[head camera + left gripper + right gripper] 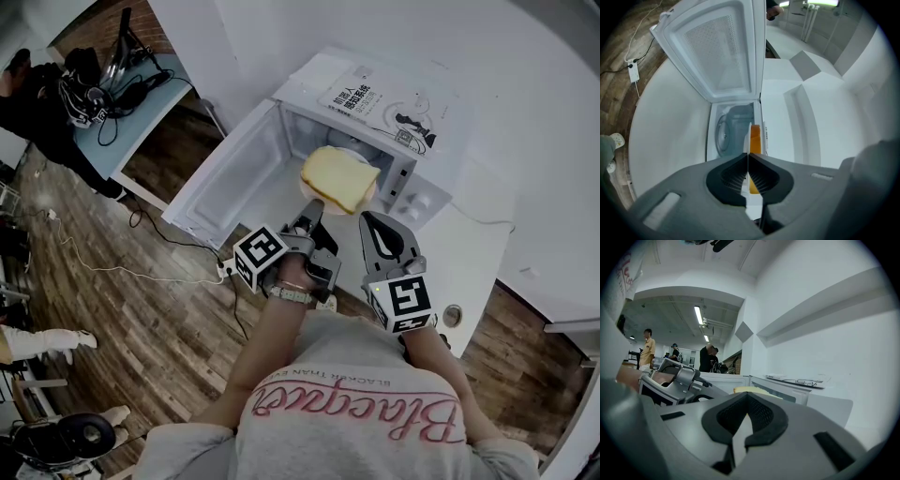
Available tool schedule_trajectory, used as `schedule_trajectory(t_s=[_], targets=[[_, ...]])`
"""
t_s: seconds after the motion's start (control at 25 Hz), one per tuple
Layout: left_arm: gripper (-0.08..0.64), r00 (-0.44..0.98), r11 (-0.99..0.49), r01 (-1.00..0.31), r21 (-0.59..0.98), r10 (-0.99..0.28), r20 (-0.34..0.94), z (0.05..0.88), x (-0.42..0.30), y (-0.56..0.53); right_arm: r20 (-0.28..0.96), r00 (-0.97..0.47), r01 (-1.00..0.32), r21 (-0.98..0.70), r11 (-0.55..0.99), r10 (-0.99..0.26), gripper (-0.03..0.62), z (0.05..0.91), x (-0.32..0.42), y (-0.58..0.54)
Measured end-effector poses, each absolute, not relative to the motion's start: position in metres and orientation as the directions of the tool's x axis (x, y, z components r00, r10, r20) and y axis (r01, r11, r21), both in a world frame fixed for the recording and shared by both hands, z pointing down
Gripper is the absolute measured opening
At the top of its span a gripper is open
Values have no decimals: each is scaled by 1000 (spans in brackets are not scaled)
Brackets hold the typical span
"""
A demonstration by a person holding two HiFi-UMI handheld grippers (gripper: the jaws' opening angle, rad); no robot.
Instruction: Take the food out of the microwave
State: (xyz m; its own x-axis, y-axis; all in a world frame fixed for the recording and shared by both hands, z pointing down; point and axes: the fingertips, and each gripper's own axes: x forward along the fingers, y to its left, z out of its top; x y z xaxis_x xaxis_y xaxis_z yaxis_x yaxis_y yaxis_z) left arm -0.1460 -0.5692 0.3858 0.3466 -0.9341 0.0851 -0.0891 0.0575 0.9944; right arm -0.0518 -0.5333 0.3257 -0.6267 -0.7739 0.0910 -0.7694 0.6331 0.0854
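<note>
Bread slice (341, 177) lies on plate (311, 193), at mouth of open microwave (403, 112). Door (234, 173) swung wide. Left gripper (315, 210) clamped on near plate rim. Right gripper (371, 223) jaws pressed together, empty, just beside plate.

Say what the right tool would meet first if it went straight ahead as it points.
Probably the bread on the plate that the left tool holds; depth is unclear, so it might instead reach the microwave front.
</note>
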Motion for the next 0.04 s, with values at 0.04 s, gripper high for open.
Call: schedule_trajectory(t_s=[0.04], targets=[[14, 347, 59, -86, 995, -934, 85, 386, -146, -569, 93, -631, -766, 87, 637, -771, 9, 326, -52, -532]])
